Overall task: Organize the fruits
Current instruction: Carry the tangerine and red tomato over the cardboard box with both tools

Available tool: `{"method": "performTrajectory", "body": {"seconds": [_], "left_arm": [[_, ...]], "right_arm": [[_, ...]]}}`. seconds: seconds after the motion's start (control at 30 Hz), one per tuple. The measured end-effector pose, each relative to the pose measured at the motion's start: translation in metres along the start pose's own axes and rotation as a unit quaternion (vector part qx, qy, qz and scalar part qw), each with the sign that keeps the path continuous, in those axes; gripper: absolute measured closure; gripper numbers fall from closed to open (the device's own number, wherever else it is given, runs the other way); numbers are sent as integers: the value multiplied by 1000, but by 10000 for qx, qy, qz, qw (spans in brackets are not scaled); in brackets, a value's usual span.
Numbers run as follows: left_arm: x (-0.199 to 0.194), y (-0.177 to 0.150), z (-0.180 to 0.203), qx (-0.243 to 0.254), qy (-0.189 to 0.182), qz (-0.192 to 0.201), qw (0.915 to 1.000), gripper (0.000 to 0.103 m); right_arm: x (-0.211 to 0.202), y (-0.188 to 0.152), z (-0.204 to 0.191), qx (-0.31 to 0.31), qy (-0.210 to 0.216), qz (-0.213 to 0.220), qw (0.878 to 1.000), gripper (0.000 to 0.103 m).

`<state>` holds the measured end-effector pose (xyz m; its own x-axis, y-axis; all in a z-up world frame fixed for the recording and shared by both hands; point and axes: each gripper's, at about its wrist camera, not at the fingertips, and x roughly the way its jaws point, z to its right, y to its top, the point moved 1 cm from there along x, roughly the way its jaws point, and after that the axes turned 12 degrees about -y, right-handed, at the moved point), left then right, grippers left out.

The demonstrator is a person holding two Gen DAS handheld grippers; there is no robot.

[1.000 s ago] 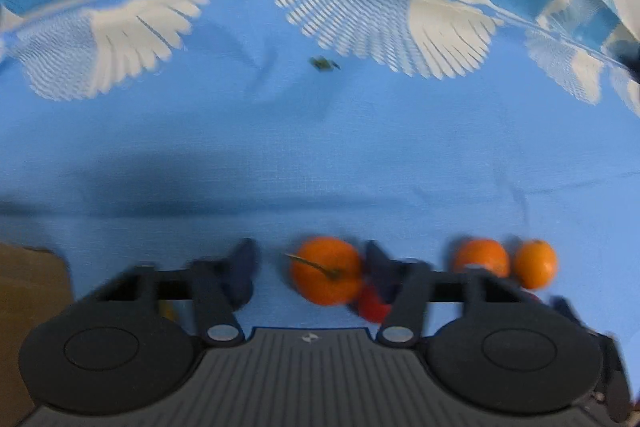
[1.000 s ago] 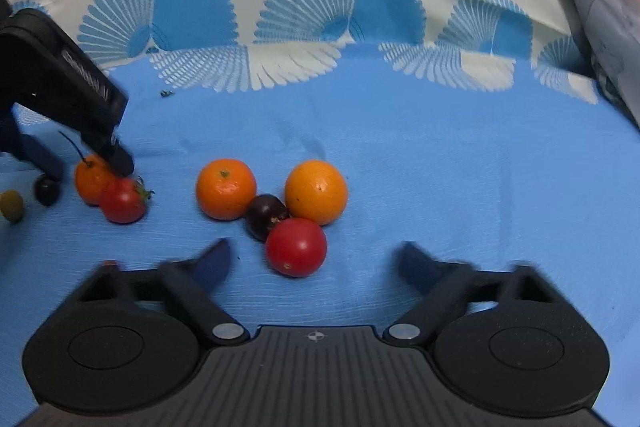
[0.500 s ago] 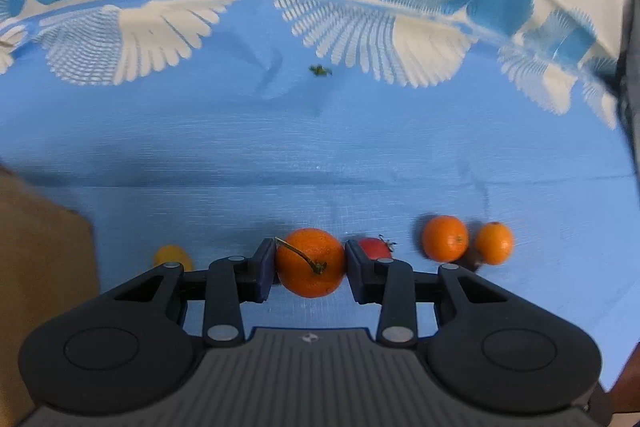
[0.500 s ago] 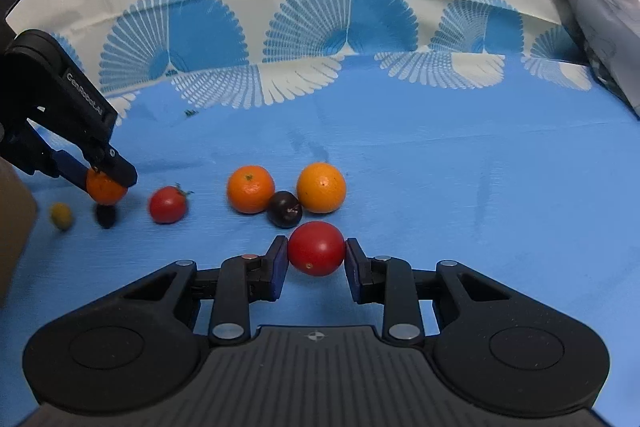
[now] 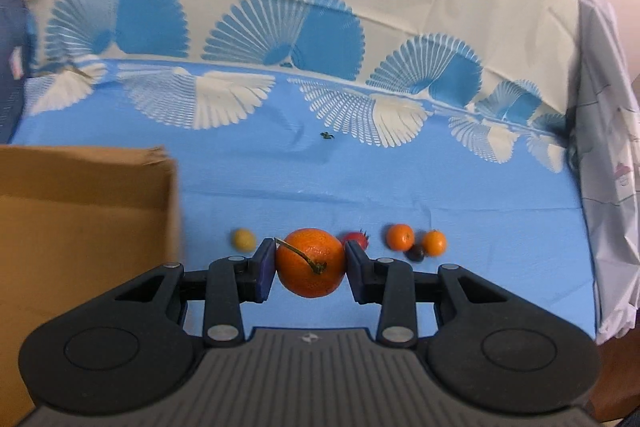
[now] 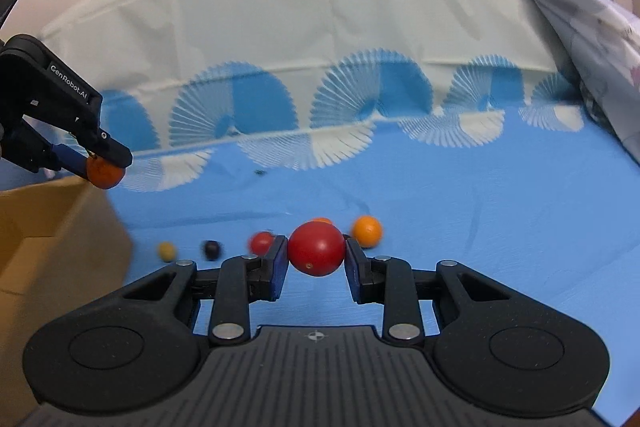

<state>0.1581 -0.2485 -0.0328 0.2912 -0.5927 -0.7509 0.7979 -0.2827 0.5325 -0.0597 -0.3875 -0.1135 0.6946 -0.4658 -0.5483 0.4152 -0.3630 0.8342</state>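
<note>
Gripping a stemmed round orange mandarin (image 5: 310, 262), the left gripper (image 5: 310, 269) is hanging beside the brown cardboard box (image 5: 80, 227). Right gripper (image 6: 316, 259) is clamping a glossy red tomato (image 6: 317, 247) above the blue tablecloth (image 6: 480, 207).

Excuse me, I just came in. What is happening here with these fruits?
A person is sorting fruit with a claw in each hand. The left claw is shut on an orange, lifted off the blue cloth beside a cardboard box. The right claw is shut on a red tomato, also lifted. On the cloth lie two small oranges, another tomato, a dark fruit and a yellow one.
</note>
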Motion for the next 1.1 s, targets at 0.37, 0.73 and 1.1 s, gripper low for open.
{"method": "performTrajectory", "body": {"seconds": [0.37, 0.73, 1.1], "left_arm": [[-144, -72, -36, -177, 178, 501, 9984, 62], [-222, -136, -102, -611, 586, 694, 9940, 62], [-224, -147, -139, -536, 886, 838, 9911, 62]], "right_arm": [[-117, -11, -68, -178, 907, 217, 9955, 71], [-162, -22, -139, -616, 1476, 71, 9871, 71], [-158, -22, -190, -1060, 1650, -70, 9806, 71]]}}
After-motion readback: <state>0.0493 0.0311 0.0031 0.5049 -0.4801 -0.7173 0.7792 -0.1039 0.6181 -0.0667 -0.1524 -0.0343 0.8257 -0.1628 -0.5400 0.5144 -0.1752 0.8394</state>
